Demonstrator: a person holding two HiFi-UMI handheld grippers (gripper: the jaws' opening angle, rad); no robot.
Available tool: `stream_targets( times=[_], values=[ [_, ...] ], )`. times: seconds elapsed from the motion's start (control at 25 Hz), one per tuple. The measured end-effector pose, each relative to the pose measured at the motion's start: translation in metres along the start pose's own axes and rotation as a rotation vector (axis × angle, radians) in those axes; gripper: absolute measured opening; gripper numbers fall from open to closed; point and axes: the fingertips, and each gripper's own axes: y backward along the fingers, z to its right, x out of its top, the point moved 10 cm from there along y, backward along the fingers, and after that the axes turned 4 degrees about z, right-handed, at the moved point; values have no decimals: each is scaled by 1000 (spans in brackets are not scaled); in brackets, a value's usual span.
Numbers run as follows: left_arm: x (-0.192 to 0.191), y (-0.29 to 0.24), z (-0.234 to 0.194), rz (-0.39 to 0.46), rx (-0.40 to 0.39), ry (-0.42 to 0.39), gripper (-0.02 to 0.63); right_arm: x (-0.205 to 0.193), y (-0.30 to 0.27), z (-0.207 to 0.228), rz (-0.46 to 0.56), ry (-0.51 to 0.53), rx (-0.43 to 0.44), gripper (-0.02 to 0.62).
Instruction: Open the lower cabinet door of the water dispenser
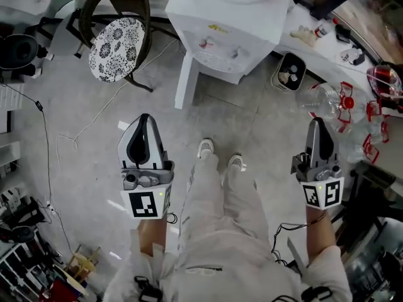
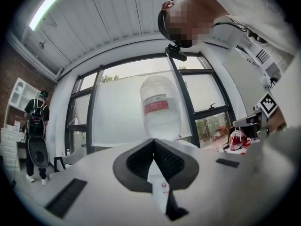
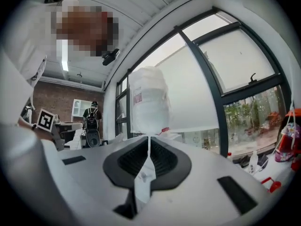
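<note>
The white water dispenser [image 1: 230, 24] stands at the top middle of the head view, some way ahead of my shoes. A narrow white panel [image 1: 184, 80] sticks out from its lower left side towards me; it looks like the cabinet door seen edge-on. My left gripper [image 1: 144, 117] and right gripper [image 1: 316, 121] hang level at either side of my legs, well short of the dispenser. Both are shut with nothing between the pads. In each gripper view the jaws meet, left gripper [image 2: 153, 140] and right gripper [image 3: 149, 138], and the dispenser's water bottle [image 2: 160, 107] [image 3: 148, 102] rises beyond them.
A chair with a patterned cushion [image 1: 116, 46] stands left of the dispenser. A small bin [image 1: 291, 71] and clear plastic bottles [image 1: 327, 99] lie to its right. A cable [image 1: 75, 137] trails over the grey floor. Another person [image 2: 35, 126] stands in the background.
</note>
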Motion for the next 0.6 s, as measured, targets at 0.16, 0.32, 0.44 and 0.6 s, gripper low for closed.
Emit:
stream_targets(
  times=[0.16, 0.32, 0.44, 0.6],
  values=[
    [68, -8, 2, 9, -7, -2, 6, 67, 6, -6, 16, 0, -13, 25],
    [121, -10, 11, 10, -10, 7, 6, 116, 20, -9, 28, -11, -30, 25],
    [155, -9, 20, 12, 0, 13, 6, 143, 33, -12, 32, -11, -23, 25],
    [189, 5, 35, 31, 13, 6, 6, 169, 53, -15, 32, -19, 3, 25]
  ],
)
